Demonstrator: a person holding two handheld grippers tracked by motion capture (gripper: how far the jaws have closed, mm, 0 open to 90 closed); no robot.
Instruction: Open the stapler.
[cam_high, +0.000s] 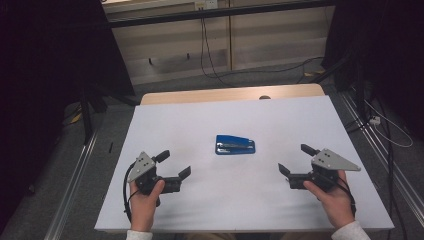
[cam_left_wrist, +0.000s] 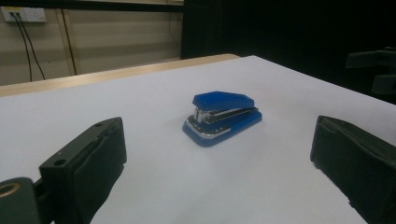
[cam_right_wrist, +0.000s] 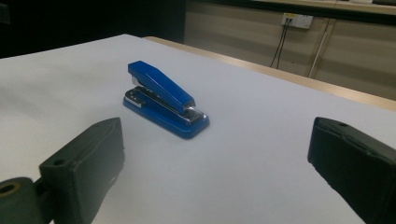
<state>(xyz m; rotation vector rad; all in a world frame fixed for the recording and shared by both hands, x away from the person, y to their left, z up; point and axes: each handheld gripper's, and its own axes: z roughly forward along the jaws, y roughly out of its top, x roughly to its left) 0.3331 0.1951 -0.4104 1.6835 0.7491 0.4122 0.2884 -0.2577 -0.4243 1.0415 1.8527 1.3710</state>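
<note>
High view: blue stapler (cam_high: 235, 145) between left gripper (cam_high: 174, 163) and right gripper (cam_high: 296, 159), untouched.

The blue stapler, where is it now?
In the high view the blue stapler lies near the middle of the white table, between and beyond both open grippers, touching neither.

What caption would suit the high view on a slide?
Two hand-held grippers, left gripper and right gripper, both open, flank a blue stapler on a white table.

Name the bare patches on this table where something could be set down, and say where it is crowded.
Free: the far half between the blue stapler and the table edge, plus the near strip between the left gripper and right gripper. Nowhere crowded; the stapler alone occupies the centre.
</note>
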